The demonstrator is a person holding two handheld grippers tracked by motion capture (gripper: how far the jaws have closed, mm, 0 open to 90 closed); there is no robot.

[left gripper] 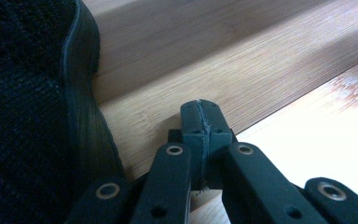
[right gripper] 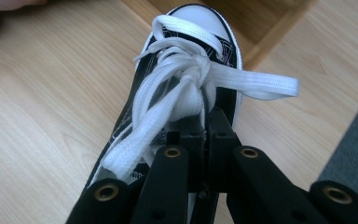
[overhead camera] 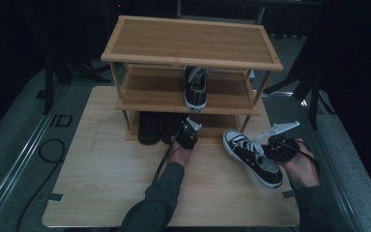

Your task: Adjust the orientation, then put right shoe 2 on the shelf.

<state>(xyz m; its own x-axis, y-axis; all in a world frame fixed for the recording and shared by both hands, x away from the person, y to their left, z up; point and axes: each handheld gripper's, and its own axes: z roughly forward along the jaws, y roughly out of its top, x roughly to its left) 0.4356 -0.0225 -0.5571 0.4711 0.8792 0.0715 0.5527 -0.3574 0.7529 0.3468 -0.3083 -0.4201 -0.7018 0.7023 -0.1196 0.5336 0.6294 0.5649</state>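
Observation:
A black sneaker with a white sole (overhead camera: 249,155) lies slanted on the table, right of the rack's foot, toe toward the rack. My right gripper (overhead camera: 266,151) reaches into its opening from the right. In the right gripper view that gripper (right gripper: 208,123) is shut on the sneaker's (right gripper: 200,16) upper edge, just behind the knotted white laces (right gripper: 186,84). My left gripper (overhead camera: 184,128) sits at the front of the bottom shelf, beside a pair of black shoes (overhead camera: 149,128). The left gripper (left gripper: 200,112) is shut with nothing in it; a black shoe (left gripper: 28,107) is close on its left.
The bamboo shoe rack (overhead camera: 193,43) with three levels stands at the back of the wooden table (overhead camera: 106,183). A matching sneaker (overhead camera: 195,87) rests on its middle shelf. The right half of the bottom shelf (left gripper: 205,60) is bare wood. Grey floor borders the table's right edge.

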